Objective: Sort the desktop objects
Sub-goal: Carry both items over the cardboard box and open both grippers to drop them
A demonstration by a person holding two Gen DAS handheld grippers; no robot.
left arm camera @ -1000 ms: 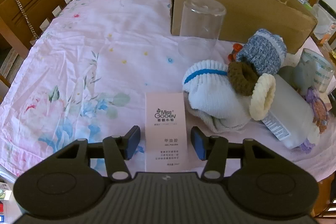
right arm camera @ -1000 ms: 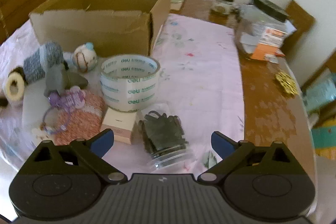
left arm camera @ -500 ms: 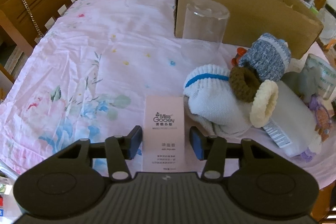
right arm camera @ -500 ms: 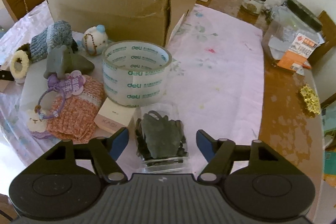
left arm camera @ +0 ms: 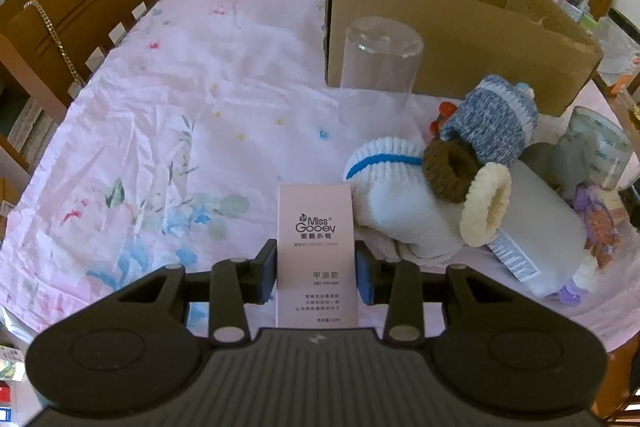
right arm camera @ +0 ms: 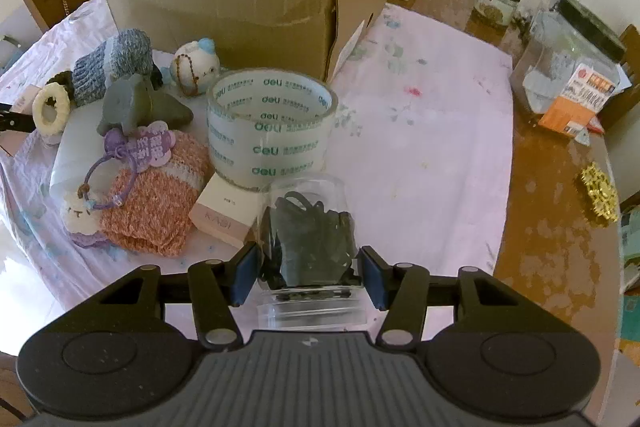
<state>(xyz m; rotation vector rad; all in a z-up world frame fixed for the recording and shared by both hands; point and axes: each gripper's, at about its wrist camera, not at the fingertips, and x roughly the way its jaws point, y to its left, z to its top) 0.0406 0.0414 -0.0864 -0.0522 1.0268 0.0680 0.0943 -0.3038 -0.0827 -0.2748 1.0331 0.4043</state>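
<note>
A tall pink gel polish box [left arm camera: 315, 247] lies on the flowered cloth, and my left gripper [left arm camera: 316, 267] is shut on it, both blue pads flat against its long sides. In the right wrist view a small clear jar of dark bits [right arm camera: 310, 243] lies on its side between the fingers of my right gripper [right arm camera: 310, 273]. Those jaws are closing and the pads meet the jar's walls. The open cardboard box [left arm camera: 460, 39] stands behind the clutter, shown from its other side as the cardboard box [right arm camera: 248, 7].
An upturned glass [left arm camera: 378, 75] and a heap of knitted socks [left arm camera: 404, 203] lie right of the pink box. A tape roll [right arm camera: 272, 127], a small pink carton [right arm camera: 224, 211] and an orange knit [right arm camera: 160, 203] crowd the jar. A big lidded jar [right arm camera: 568, 67] stands at the right.
The left jaws have closed in onto the pink box. The right jaws have swung in from wide apart to the jar's sides, and that gripper has rolled a little.
</note>
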